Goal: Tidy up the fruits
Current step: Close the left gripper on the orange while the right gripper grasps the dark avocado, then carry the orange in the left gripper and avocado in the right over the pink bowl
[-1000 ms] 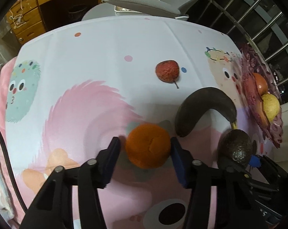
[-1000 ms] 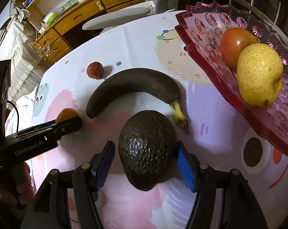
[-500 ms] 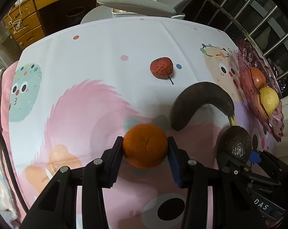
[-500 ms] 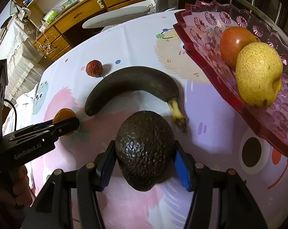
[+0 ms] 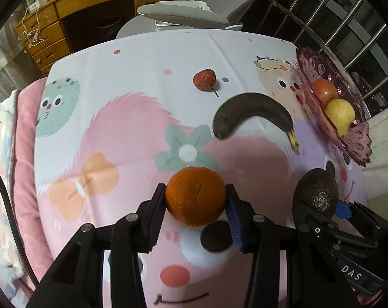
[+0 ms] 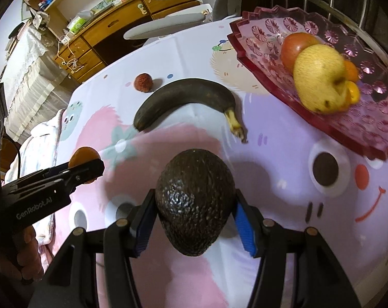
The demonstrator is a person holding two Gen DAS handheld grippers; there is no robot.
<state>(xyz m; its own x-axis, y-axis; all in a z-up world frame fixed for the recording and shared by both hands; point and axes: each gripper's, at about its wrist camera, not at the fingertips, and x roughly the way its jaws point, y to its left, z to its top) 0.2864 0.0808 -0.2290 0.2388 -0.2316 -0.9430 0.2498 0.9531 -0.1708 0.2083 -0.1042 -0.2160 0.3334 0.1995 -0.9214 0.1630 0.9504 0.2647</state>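
Observation:
My left gripper [image 5: 195,206] is shut on an orange mandarin [image 5: 195,195] and holds it above the tablecloth; it also shows in the right wrist view [image 6: 84,165]. My right gripper [image 6: 194,214] is shut on a dark avocado [image 6: 195,200], lifted off the cloth; the avocado also shows in the left wrist view [image 5: 317,188]. A blackened banana [image 6: 183,100] and a small red lychee [image 6: 143,82] lie on the table. A pink glass fruit plate [image 6: 348,128] at the right holds a yellow pear [image 6: 320,77], a red apple [image 6: 294,46] and small orange fruit.
The round table wears a cartoon-print cloth [image 5: 132,118]. A grey office chair [image 5: 183,12] and wooden drawers [image 5: 47,38] stand beyond the far edge. A metal railing [image 5: 348,33] runs behind the plate. A pink cushion [image 5: 24,154] lies at the left edge.
Both grippers closed on their fruit, the left on the mandarin and the right on the avocado, and lifted them up and back from the table.

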